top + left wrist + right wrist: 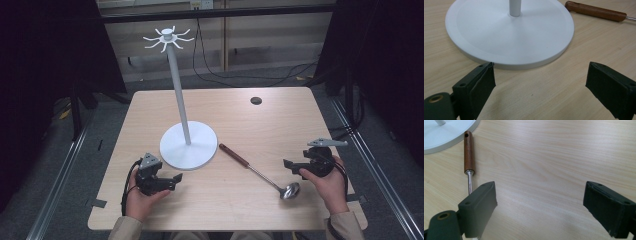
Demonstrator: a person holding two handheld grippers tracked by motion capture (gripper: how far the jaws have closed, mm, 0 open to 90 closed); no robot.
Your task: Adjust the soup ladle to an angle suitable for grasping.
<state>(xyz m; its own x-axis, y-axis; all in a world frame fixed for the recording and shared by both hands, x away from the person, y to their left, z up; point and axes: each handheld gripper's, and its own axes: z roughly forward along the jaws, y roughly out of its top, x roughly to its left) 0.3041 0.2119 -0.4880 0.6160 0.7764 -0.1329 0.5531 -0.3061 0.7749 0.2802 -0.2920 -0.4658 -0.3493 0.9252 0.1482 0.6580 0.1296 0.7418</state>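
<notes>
A white stand (188,145) with a round base, a tall pole and a ring of hooks at the top (168,39) rises from the middle of the wooden table (240,115). A ladle (260,171) with a brown wooden handle and a metal bowl lies flat to its right. My left gripper (176,181) rests open near the table's front left, just in front of the stand's base (509,35), nothing between its jaws. My right gripper (291,166) is open at the right, beside the ladle's bowl; the ladle's handle (469,152) lies ahead and left of its jaws.
A dark round hole (256,100) sits in the table's far right part. Cables run over the floor behind the table, and metal rails run along both sides. Tape marks the front left table edge (97,203).
</notes>
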